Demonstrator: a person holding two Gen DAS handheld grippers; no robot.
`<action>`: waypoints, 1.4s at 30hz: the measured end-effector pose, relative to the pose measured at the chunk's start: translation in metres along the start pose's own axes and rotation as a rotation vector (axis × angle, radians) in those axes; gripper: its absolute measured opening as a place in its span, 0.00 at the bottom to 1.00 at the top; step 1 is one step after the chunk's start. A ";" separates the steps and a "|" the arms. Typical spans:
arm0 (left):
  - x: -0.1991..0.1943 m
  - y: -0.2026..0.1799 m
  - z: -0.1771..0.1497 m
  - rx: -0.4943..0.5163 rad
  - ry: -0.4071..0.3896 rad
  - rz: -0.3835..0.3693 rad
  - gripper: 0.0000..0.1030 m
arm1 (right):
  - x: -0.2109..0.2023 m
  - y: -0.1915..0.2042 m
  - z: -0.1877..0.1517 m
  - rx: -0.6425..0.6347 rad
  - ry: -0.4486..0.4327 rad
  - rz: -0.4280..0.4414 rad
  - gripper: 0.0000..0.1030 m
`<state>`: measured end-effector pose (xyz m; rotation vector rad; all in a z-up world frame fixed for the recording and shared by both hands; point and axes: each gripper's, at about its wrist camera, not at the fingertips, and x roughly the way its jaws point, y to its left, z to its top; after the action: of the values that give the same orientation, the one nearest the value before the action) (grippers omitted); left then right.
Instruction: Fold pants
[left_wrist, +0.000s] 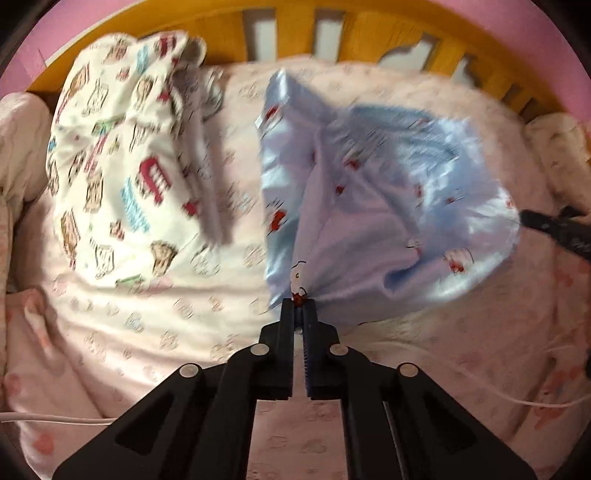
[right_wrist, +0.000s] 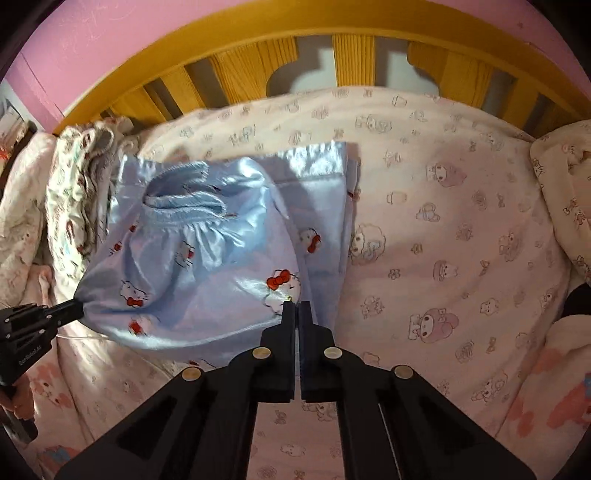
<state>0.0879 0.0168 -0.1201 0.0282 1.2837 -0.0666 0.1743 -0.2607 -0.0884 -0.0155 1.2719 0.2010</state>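
Observation:
Light blue satin pants (left_wrist: 388, 206) with a cat print hang stretched over the pink bed sheet (left_wrist: 147, 332). My left gripper (left_wrist: 299, 301) is shut on one corner of the pants. My right gripper (right_wrist: 297, 303) is shut on the other corner of the pants (right_wrist: 207, 266). The elastic waistband (right_wrist: 184, 206) gapes open toward the far side, and the legs hang behind. The left gripper also shows in the right wrist view (right_wrist: 79, 308), pinching the fabric. The right gripper's fingers (left_wrist: 543, 223) show at the right edge of the left wrist view. The left wrist view is blurred.
A white printed garment (left_wrist: 118, 177) lies bunched at the left of the bed, seen also in the right wrist view (right_wrist: 77, 192). A yellow wooden headboard (right_wrist: 258, 66) runs along the far side. Pillows (right_wrist: 565, 177) border the bed. A white cable (left_wrist: 55, 419) crosses the sheet.

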 end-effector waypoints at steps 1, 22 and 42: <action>0.006 0.001 0.000 -0.006 0.021 0.010 0.06 | 0.005 0.000 0.000 -0.002 0.021 -0.012 0.01; 0.027 -0.038 0.131 -0.099 0.044 -0.307 0.29 | 0.029 0.084 0.057 -0.429 -0.069 0.087 0.41; 0.021 -0.035 0.190 -0.018 -0.085 -0.180 0.10 | 0.038 0.060 0.098 -0.271 -0.179 0.170 0.23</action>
<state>0.2733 -0.0300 -0.0858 -0.1043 1.1991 -0.2085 0.2680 -0.1842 -0.0892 -0.1197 1.0602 0.5094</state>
